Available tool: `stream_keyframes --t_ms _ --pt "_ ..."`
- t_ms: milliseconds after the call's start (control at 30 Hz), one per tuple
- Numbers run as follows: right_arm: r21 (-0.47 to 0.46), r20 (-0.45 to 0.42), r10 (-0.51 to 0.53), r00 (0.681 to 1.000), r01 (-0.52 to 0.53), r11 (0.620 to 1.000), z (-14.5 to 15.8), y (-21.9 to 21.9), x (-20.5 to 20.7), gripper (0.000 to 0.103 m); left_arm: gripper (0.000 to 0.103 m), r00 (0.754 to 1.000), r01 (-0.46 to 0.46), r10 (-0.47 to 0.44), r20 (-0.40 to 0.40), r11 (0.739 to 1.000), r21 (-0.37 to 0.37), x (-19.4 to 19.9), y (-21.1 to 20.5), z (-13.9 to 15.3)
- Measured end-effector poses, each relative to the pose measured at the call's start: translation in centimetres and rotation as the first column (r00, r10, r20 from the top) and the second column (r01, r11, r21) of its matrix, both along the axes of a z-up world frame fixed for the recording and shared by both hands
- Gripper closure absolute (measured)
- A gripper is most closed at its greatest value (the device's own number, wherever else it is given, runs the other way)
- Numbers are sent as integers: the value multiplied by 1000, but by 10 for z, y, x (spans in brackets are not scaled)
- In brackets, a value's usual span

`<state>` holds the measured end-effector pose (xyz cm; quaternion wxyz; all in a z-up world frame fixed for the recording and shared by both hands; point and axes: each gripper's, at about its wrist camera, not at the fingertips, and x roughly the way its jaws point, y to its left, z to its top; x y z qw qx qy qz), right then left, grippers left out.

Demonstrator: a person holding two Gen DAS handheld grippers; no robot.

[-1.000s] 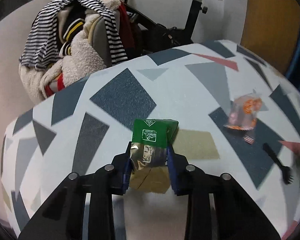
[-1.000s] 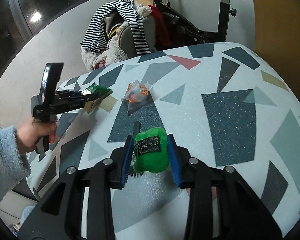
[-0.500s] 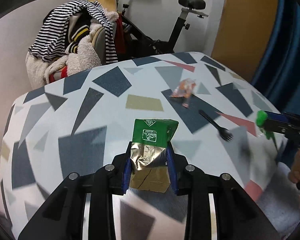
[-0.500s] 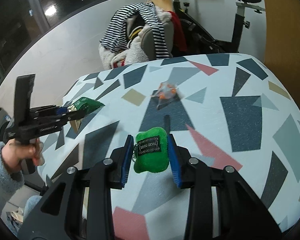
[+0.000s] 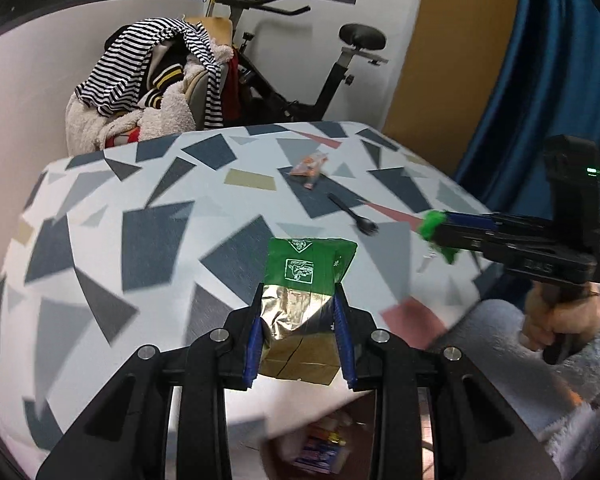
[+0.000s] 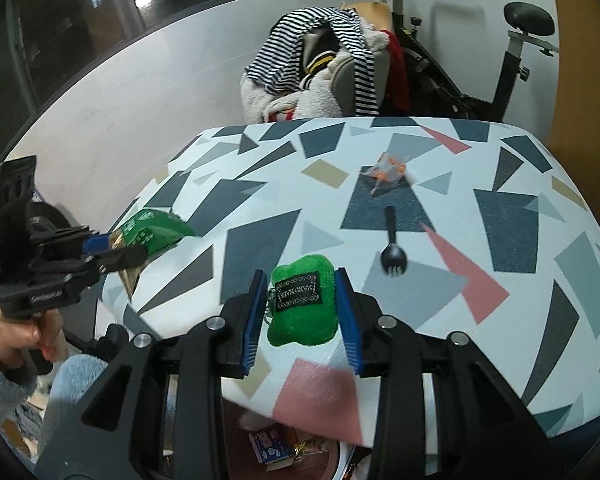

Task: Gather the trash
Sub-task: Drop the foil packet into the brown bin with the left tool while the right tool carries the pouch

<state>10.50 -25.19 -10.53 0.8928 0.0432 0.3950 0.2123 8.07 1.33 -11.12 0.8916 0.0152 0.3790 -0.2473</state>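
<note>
Both tools loaded at the counter's near edge, trash still out on top.

Left tool point(image 5: 299, 330) clamps a green-and-gold foil packet point(image 5: 306, 280); right tool point(image 6: 302, 312) pinches a green plush pouch point(image 6: 303, 300). Risk: crinkly foil slides free, or either drop misses the litter-filled bin point(image 6: 284, 446) below. Orange wrapper point(image 6: 388, 170) and black plastic fork point(image 6: 393, 248) lie on the patterned counter point(image 6: 500, 216).

the white tabletop with grey, pink and tan shapes point(image 6: 260, 216) lies mostly bare; only a black plastic fork point(image 6: 393, 249) and a crumpled clear-and-orange wrapper point(image 6: 389, 169) sit mid-table. a clothes-heaped chair point(image 6: 332, 76) blocks its far edge.
</note>
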Motion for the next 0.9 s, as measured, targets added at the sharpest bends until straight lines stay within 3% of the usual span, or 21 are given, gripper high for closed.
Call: stream_keyframes --t_ms 400,633,900 --pt "-33 -11 65 998 -65 997 -16 14 -45 66 72 999 34 -37 -32 996 -83 -103 8 -41" --pt "-33 -33 73 997 -74 997 -32 12 -64 66 72 997 57 -63 -50 992 -111 -115 3 -65" --pt "1 3 50 999 -50 999 -49 0 -78 66 71 995 73 -79 -64 993 -97 -111 -7 -86"
